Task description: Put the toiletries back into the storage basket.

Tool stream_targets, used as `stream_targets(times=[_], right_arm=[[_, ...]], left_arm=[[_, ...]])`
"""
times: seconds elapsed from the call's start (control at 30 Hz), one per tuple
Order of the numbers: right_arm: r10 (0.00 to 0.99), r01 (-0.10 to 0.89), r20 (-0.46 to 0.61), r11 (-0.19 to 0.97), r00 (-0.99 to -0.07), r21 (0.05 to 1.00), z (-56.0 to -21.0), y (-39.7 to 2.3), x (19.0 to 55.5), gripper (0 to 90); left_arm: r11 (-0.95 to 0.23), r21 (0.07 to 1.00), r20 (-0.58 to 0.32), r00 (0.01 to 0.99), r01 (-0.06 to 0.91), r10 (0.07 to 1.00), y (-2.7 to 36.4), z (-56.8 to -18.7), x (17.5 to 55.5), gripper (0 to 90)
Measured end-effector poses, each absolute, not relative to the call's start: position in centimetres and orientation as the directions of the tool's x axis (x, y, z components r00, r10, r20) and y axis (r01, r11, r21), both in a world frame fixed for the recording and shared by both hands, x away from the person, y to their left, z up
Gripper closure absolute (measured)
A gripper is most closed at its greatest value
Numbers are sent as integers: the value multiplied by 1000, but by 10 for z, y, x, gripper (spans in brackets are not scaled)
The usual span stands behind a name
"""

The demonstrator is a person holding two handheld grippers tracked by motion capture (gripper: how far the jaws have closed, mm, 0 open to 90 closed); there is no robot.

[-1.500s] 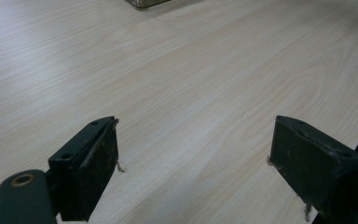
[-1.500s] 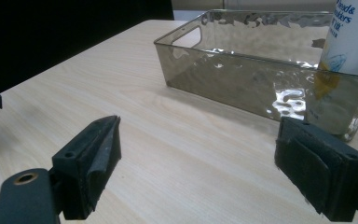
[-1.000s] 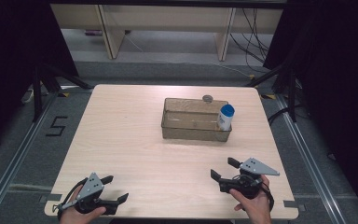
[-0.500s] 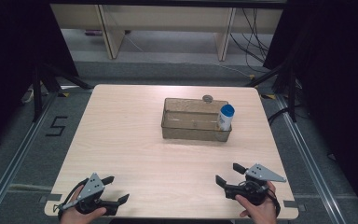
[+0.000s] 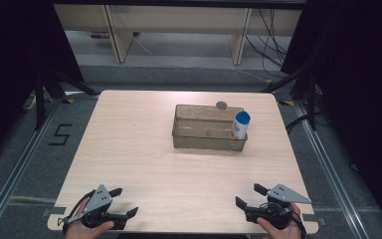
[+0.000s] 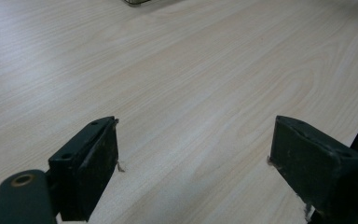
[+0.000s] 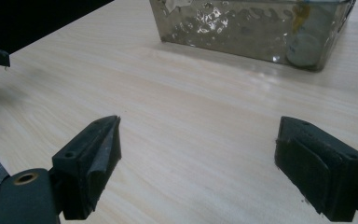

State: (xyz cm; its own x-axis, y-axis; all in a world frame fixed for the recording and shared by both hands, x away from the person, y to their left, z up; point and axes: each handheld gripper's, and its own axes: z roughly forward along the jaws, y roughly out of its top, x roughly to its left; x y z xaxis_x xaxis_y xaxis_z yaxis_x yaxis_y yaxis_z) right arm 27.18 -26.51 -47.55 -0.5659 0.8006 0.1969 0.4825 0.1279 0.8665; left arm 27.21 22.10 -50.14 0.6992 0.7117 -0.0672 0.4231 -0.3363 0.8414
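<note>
- The left gripper [image 5: 122, 201] rests at the near left corner of the table [image 5: 129, 149], with its jaws wide apart and nothing between them.
- The right gripper [image 5: 248, 195] is at the near right corner, also wide and empty.
- The clear bin [image 5: 206, 128] stands far from both, right of centre; the white bottle [image 5: 240, 124] with a blue cap is upright in its right end.
- A small round thing [image 5: 222, 104] behind the bin is hard to make out.
</note>
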Motion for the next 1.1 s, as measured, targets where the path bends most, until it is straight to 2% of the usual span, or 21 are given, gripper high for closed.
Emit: stream_targets(times=[0.07,0.13,0.2,0.27,0.3,0.33,0.37,0.43,0.63,0.67,0.73,0.8,0.83,0.87,1.0,1.03,1.1], right_arm=[[805,506,215,120,-553,854,-476,-266,267,157],[801,479,184,141,-569,867,-478,-269,266,156],[806,517,226,113,-547,848,-478,-267,261,156],[806,481,187,133,-561,867,-479,-269,260,156],[800,501,212,124,-561,857,-478,-268,257,157],[800,474,190,130,-569,871,-479,-268,257,156],[804,507,212,126,-556,853,-477,-268,253,157],[801,477,170,159,-574,864,-478,-269,252,156],[796,492,193,147,-573,858,-480,-267,245,156],[790,503,225,119,-570,856,-480,-264,243,157],[791,478,170,170,-588,862,-481,-267,243,157],[786,506,221,132,-577,852,-481,-264,240,157],[786,478,179,164,-592,863,-482,-266,241,157],[781,493,199,155,-591,856,-481,-265,240,156],[783,477,163,186,-600,859,-481,-266,238,157],[784,506,198,165,-588,847,-481,-263,236,157],[785,503,197,164,-588,849,-483,-262,236,157]], left_arm=[[-325,847,-75,699,422,711,220,-502,272,149],[-336,844,-65,701,419,710,220,-502,272,149],[-341,839,-65,700,424,711,220,-502,272,149],[-341,839,-64,699,424,712,220,-502,272,149],[-337,842,-67,702,421,709,220,-502,272,149],[-342,838,-64,698,426,713,220,-501,272,149],[-335,844,-69,703,420,708,220,-502,273,149],[-344,838,-63,700,424,711,220,-502,272,149],[-338,841,-69,702,424,709,220,-503,272,149],[-328,843,-76,697,427,713,219,-503,272,149],[-338,841,-68,702,423,709,220,-503,272,149],[-342,840,-64,703,421,708,220,-502,272,149],[-340,840,-67,703,423,708,220,-503,272,149],[-340,839,-68,702,425,709,220,-503,272,149],[-358,834,-53,706,420,706,220,-501,271,149],[-357,834,-54,707,420,705,220,-501,271,149],[-344,839,-62,703,421,708,218,-502,271,149]])
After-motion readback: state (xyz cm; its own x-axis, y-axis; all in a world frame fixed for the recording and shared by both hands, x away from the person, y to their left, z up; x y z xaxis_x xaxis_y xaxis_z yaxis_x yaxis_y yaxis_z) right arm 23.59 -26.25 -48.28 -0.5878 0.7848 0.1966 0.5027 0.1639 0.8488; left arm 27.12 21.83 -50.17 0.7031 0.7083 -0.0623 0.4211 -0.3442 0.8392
